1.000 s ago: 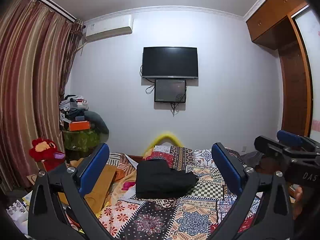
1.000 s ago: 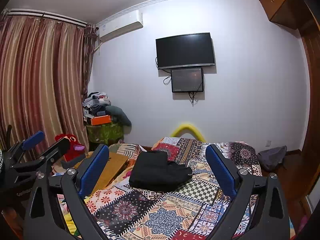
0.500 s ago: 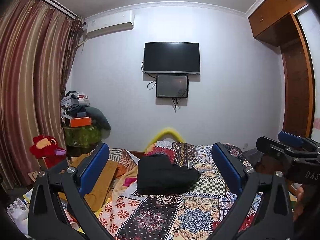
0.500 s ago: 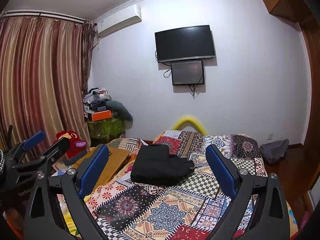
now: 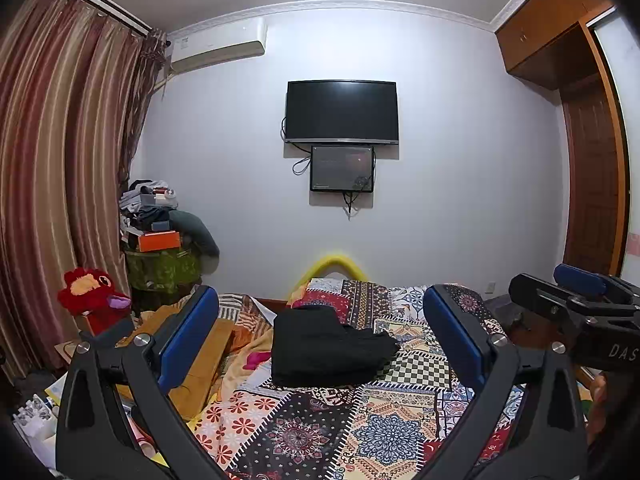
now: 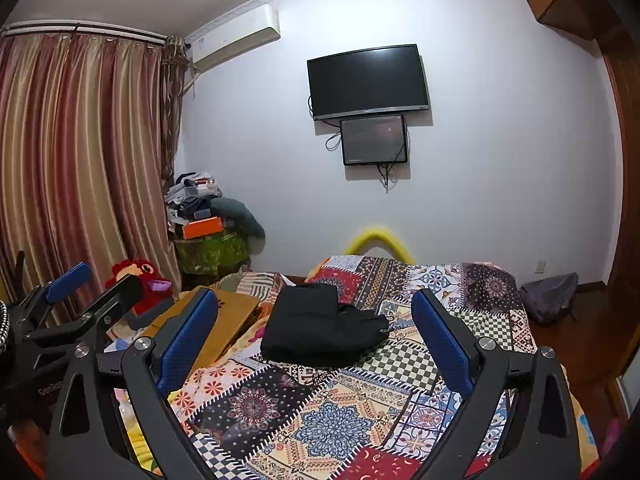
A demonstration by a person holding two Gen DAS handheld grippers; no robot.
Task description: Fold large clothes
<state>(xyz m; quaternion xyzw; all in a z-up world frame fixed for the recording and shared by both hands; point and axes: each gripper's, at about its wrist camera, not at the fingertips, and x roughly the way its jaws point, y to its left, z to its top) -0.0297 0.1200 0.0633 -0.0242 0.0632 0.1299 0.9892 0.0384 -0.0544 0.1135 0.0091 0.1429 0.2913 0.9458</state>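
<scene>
Both views tipped upward since earlier | black garment (image 5: 326, 346) folded-looking on quilt (image 5: 384, 432), straight ahead, well apart | my left gripper (image 5: 320, 336) and right gripper (image 6: 316, 334) spread, empty (roughly equally near)

The right gripper (image 5: 576, 292) shows white letters "DAS" on its black side, cut off at the picture's edge. The left gripper (image 6: 76, 284) shows pale letters that start "Gen" on its black body; the rest is too dark to read.
</scene>
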